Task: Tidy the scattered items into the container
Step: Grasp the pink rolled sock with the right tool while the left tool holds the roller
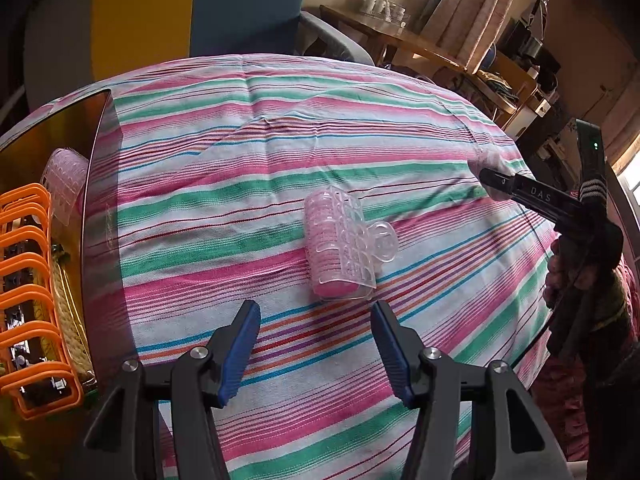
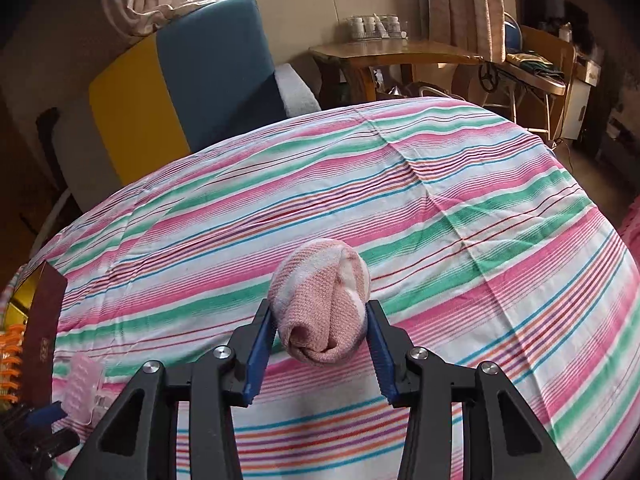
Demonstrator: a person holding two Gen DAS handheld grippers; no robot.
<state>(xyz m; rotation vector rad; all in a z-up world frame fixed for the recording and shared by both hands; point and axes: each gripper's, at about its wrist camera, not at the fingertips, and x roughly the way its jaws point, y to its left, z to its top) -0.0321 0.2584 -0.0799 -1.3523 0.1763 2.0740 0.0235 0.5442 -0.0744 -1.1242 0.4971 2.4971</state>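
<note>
Striped cloth (image 1: 320, 128) in pink, green and white covers the whole bench, with a blue and yellow chair (image 2: 180, 80) behind it and a wooden side table (image 2: 384, 54) by curtained windows further back.

At the bench's left edge stands the container (image 1: 90, 200) — a dark, glossy-walled box. Inside it lie orange plastic pieces (image 1: 28, 272) and one pink hair roller (image 1: 66, 176).

On the cloth, well apart from the container, a second hair roller (image 1: 340, 252) lies on its side: a pink cylinder under a clear plastic clip. It sits just ahead of the left gripper (image 1: 316, 320), whose blue-padded fingers stand wide apart with nothing between them, hovering over the cloth.

Further right on the bench is a rolled pink and white sock (image 2: 324, 308). The right gripper (image 2: 322, 320) is around it — both blue pads press against its sides, so the sock is held. No earlier view is given to compare. In the left wrist view this gripper appears at the right edge, in a person's hand (image 1: 560, 272), with the sock bundle at its tip.
</note>
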